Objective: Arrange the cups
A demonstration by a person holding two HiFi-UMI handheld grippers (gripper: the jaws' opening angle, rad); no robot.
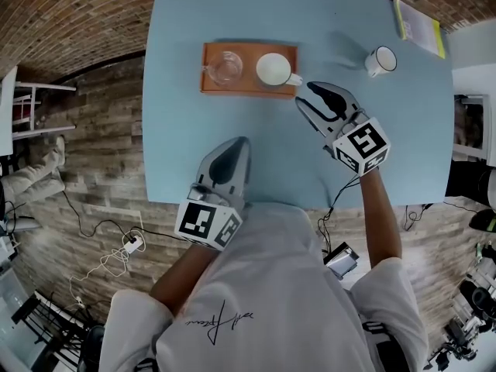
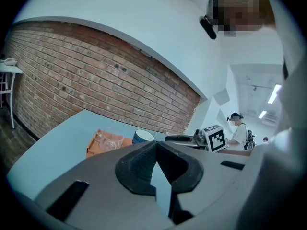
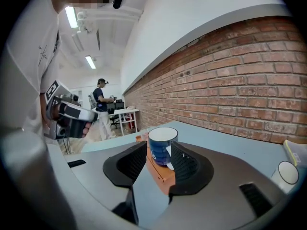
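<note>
A wooden tray (image 1: 248,88) lies on the blue table (image 1: 186,146). On it stand a clear glass cup (image 1: 225,67) at the left and a blue mug with a white inside (image 1: 273,69) at the right. A white mug (image 1: 380,60) stands apart at the far right. My right gripper (image 1: 304,94) is open just off the tray's right end, its tips near the blue mug's handle without touching. In the right gripper view the blue mug (image 3: 162,145) shows just beyond the open jaws. My left gripper (image 1: 242,142) is shut and empty, short of the tray near the front edge.
A book with a yellow-green cover (image 1: 418,28) lies at the table's far right corner. A brick wall stands behind the table. In the left gripper view, the tray (image 2: 96,149) and the right gripper's marker cube (image 2: 216,138) lie ahead. A person stands far off in the room.
</note>
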